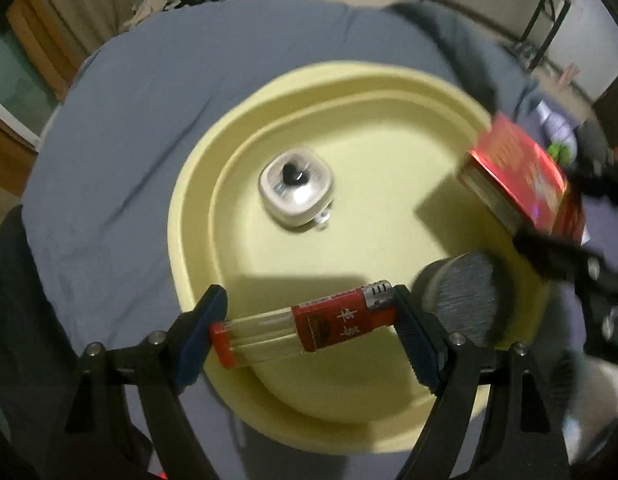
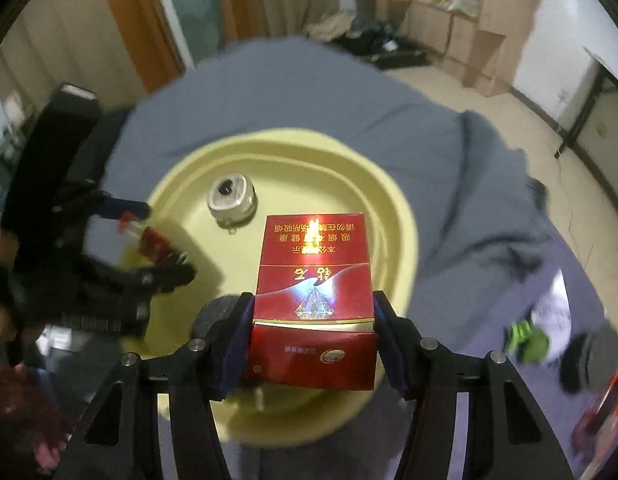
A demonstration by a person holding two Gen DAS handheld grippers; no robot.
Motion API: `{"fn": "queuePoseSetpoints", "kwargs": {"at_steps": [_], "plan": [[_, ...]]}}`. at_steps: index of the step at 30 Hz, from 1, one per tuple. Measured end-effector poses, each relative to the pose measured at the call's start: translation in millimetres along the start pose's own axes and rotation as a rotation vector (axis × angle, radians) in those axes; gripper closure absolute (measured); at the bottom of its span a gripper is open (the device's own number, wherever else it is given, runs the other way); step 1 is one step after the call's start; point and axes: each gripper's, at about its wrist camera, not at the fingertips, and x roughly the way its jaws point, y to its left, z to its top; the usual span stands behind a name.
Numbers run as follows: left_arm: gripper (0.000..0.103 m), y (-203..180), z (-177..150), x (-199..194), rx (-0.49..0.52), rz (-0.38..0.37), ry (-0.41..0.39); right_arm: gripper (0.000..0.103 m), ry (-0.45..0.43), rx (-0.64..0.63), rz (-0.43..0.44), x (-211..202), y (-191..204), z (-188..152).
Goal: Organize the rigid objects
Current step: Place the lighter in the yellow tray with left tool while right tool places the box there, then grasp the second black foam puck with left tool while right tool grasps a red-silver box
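My left gripper [image 1: 309, 320] is shut on a red and clear lighter [image 1: 309, 326], held crosswise above the near rim of a pale yellow oval tray [image 1: 197, 184]. My right gripper [image 2: 313, 312] is shut on a red cigarette pack [image 2: 313, 264], held over the same tray [image 2: 389, 200]; the pack also shows in the left wrist view [image 1: 521, 172] at the right. In the tray lie a small square white and silver object [image 1: 296, 188], also in the right wrist view [image 2: 231, 198], and a dark round brush-like object [image 1: 465, 296].
The tray rests on a blue-grey cloth [image 1: 149, 100] covering a round surface. A green and white item [image 2: 529, 340] and a red item [image 2: 601, 404] lie on the cloth at the right. Beyond the cloth is floor with clothes and furniture.
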Motion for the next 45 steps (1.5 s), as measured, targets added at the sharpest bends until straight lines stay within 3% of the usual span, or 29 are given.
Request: {"fn": "queuePoseSetpoints", "kwargs": {"at_steps": [6, 20, 21, 23, 25, 28, 29, 34, 40, 45], "plan": [[0.02, -5.8, -1.4, 26.2, 0.052, -0.015, -0.009, 0.047, 0.086, -0.021, -0.022, 46.8, 3.9, 33.8], [0.019, -23.3, 1.2, 50.9, 0.108, 0.009, -0.003, 0.044, 0.083, 0.012, 0.013, 52.5, 5.0, 36.9], [0.016, -24.3, 1.7, 51.5, 0.108, 0.004, -0.001, 0.043, 0.076, 0.017, 0.019, 51.6, 5.0, 36.6], [0.008, -31.1, 0.8, 44.7, 0.093, -0.012, 0.004, 0.022, 0.048, 0.039, 0.029, 45.4, 2.7, 33.9], [0.001, -30.7, 1.9, 38.7, 0.071, -0.053, -0.001, 0.011, 0.018, 0.074, 0.044, 35.6, -2.9, 30.6], [0.0, -32.9, 7.8, 19.5, 0.051, -0.067, -0.042, 0.007, -0.076, 0.173, 0.061, 2.6, -24.7, 17.3], [0.0, -35.8, 12.4, 9.8, 0.042, -0.085, -0.062, 0.0, -0.128, 0.219, 0.052, -16.4, -39.3, 6.8], [0.0, -81.4, 39.1, -26.3, 0.091, -0.167, -0.129, 0.0, -0.23, 0.377, -0.077, -85.9, -117.5, -58.9], [0.0, -186.9, 85.4, -37.3, 0.216, -0.276, -0.161, 0.0, -0.159, 0.559, -0.406, -158.4, -252.9, -197.9], [0.0, -273.9, 118.3, -17.5, 0.229, -0.333, -0.106, 0.0, -0.088, 0.641, -0.52, -182.8, -320.1, -277.2]]}}
